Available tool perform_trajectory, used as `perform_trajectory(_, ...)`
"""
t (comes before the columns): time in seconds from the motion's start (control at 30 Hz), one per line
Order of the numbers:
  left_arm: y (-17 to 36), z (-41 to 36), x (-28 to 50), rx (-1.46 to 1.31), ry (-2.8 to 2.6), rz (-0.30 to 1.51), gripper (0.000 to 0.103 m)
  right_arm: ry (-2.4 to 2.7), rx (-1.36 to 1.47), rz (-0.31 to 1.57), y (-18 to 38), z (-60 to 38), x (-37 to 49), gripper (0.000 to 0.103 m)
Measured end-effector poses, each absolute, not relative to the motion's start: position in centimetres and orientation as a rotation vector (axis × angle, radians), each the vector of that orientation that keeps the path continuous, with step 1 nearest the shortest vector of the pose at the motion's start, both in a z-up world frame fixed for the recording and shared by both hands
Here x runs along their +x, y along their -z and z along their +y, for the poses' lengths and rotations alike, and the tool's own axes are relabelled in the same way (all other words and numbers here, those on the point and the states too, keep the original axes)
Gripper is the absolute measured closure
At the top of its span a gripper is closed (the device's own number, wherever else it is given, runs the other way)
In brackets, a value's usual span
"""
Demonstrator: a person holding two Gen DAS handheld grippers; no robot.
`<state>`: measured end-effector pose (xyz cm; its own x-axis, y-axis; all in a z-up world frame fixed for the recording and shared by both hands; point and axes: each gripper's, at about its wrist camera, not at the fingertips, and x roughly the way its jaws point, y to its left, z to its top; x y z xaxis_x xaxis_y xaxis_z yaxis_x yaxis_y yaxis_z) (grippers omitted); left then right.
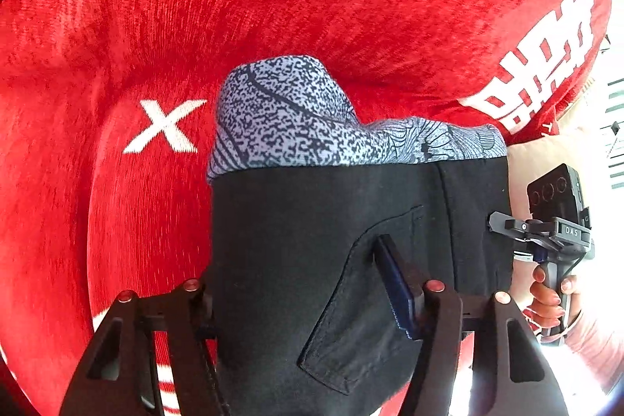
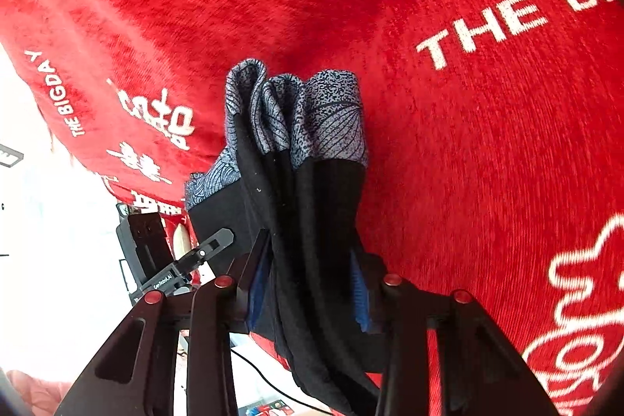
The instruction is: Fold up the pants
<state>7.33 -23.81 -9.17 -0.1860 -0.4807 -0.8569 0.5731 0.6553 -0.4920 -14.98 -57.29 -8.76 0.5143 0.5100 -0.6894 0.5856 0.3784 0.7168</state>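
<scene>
Pants (image 1: 343, 240) centre frame, hanging over red blanket (image 1: 97, 65), patterned cuffs at top. Left gripper (image 1: 312, 299) half-wide, clamps flat waist edge; right gripper (image 2: 308, 283) narrower, pinches bunched layers. Two-point hold probably keeps fabric taut for fold.

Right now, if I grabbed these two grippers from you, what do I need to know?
Left hand-held gripper: the black pants sit between its pads, grip unclear.
Right hand-held gripper: shut on a bunched black part of the pants.
The pants' patterned grey end lies on the red blanket.
Done: pants picked up by both grippers.
Left: probably lay them flat and finish folding.
</scene>
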Motion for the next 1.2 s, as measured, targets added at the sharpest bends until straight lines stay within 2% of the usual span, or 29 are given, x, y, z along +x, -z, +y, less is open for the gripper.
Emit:
perform_trajectory(0.47, 5.1, -18.9, 1.0, 0.085, 0.936, 1.518, 0.038, 0.068, 1.315, 1.118, 5.2, -50.7, -20.5, 0.064)
perform_trajectory(0.73, 8.1, -16.0, -2.2, 0.164, 0.877, 1.543, 0.037, 0.129, 1.317, 1.186, 7.9, -47.8, -23.7, 0.064)
perform_trajectory(0.8, 8.3, -15.7, -2.5, 0.179, 0.849, 1.487, 0.028, 0.143, 1.269, 1.205, 8.3, -47.3, -23.4, 0.062)
perform_trajectory(0.87, 8.4, -15.7, -2.5, 0.233, 0.793, 1.434, 0.007, 0.166, 1.243, 1.200, 8.5, -47.3, -23.2, 0.060)
perform_trajectory(0.9, 8.6, -15.7, -2.5, 0.248, 0.777, 1.422, 0.004, 0.180, 1.225, 1.209, 8.7, -47.3, -23.1, 0.057)
perform_trajectory(0.97, 8.6, -15.7, -2.6, 0.260, 0.755, 1.408, 0.002, 0.212, 1.156, 1.231, 8.6, -47.2, -22.8, 0.052)
perform_trajectory(1.03, 8.3, -15.7, -3.0, 0.288, 0.736, 1.383, 0.002, 0.244, 1.068, 1.256, 8.2, -47.0, -22.7, 0.044)
perform_trajectory(1.2, 7.3, -15.2, -3.6, 0.348, 0.656, 1.347, 0.002, 0.314, 0.961, 1.312, 7.0, -46.5, -22.4, 0.038)
